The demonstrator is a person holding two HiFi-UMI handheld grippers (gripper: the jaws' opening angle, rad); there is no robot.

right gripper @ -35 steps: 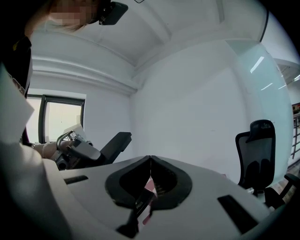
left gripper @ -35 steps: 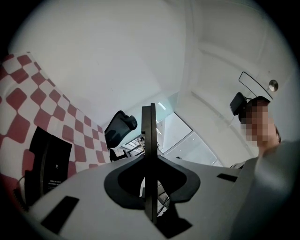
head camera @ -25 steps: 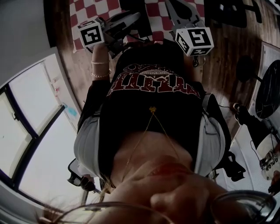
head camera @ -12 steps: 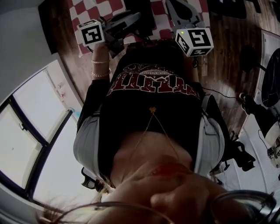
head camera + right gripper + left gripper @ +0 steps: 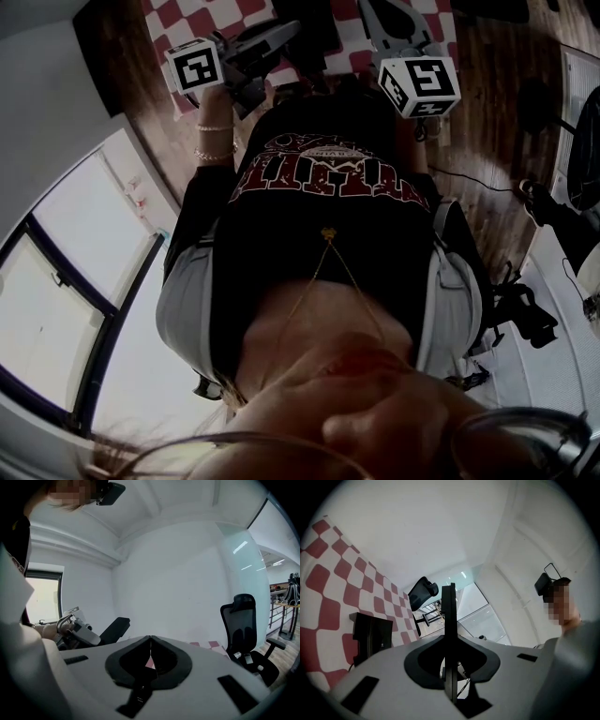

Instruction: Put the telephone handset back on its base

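Telephone handset (image 5: 449, 606), a black slab seen edge-on, is clamped between the jaws of the left hand-held gripper (image 5: 449, 667). It is in the air, apart from the black base (image 5: 370, 632) on the red-and-white checkered cloth (image 5: 328, 597). The right hand-held gripper (image 5: 150, 644) has its jaws together, holding nothing.

Left tool (image 5: 449, 638) jaws clamped on a thin dark piece (image 5: 449, 611) standing upright (can't identify it). Right tool (image 5: 150, 641) jaws together, nothing between. Both held out before chest; left wrist (image 5: 214, 141) wears bracelets.
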